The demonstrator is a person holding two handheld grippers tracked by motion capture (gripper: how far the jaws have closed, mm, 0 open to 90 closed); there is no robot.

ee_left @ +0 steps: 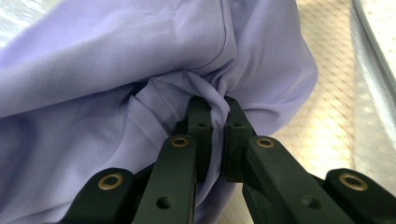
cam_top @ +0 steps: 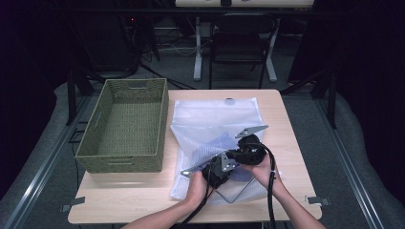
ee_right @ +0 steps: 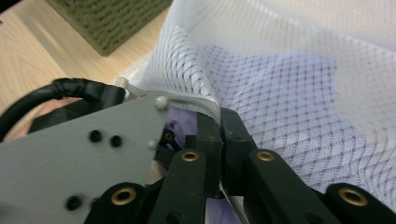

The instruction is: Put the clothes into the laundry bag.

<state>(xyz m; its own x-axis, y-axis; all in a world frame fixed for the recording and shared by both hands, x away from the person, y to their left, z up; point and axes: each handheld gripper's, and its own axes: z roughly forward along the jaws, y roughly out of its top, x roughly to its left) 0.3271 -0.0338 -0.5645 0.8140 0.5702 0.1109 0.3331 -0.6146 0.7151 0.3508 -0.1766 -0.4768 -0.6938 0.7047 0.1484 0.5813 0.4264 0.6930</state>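
A white mesh laundry bag (cam_top: 215, 119) lies flat on the wooden table, and a lilac garment (cam_top: 217, 143) shows through its mesh. In the left gripper view my left gripper (ee_left: 218, 105) is shut on a bunched fold of the lilac garment (ee_left: 116, 60), with the mesh (ee_left: 327, 93) of the bag beside it. My right gripper (ee_right: 219, 116) is shut on the bag's grey hemmed edge (ee_right: 187, 102) and holds the white mesh (ee_right: 289, 70) up over the garment. Both grippers (cam_top: 234, 160) meet close together at the bag's near end, the left one's grey plate (ee_right: 70, 163) right beside the right jaws.
A green woven basket (cam_top: 125, 126) stands empty on the table's left, touching the bag's left side. Bare wood (cam_top: 124, 195) runs along the near edge. A dark chair (cam_top: 239, 43) and table legs stand on the floor beyond the far edge.
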